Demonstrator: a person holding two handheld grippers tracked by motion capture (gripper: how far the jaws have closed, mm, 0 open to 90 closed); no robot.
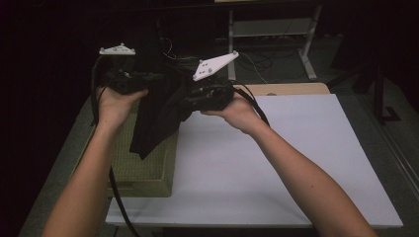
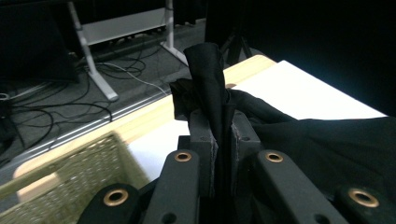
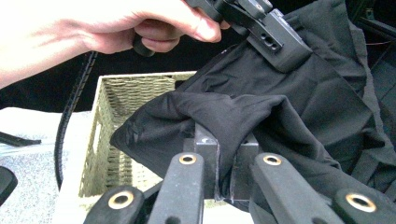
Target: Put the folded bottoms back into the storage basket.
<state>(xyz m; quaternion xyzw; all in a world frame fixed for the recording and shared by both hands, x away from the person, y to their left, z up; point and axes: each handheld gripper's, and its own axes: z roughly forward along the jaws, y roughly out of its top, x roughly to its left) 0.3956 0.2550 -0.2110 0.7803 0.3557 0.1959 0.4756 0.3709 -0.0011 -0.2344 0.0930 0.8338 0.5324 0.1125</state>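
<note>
A black cloth (image 1: 155, 116) hangs between both grippers above a woven basket (image 1: 143, 173) at the table's left side. My left gripper (image 1: 129, 81) is shut on one edge of the cloth (image 2: 210, 79), which sticks up between its jaws. My right gripper (image 1: 205, 96) is shut on another fold of the cloth (image 3: 243, 116). In the right gripper view the left gripper (image 3: 275, 39) and the hand holding it are at the top, with the basket (image 3: 116, 121) below the cloth.
A white board (image 1: 276, 158) covers most of the table, to the right of the basket. A wooden edge (image 1: 291, 89) lies behind it. White desk legs (image 1: 309, 49) and cables stand on the floor beyond the table.
</note>
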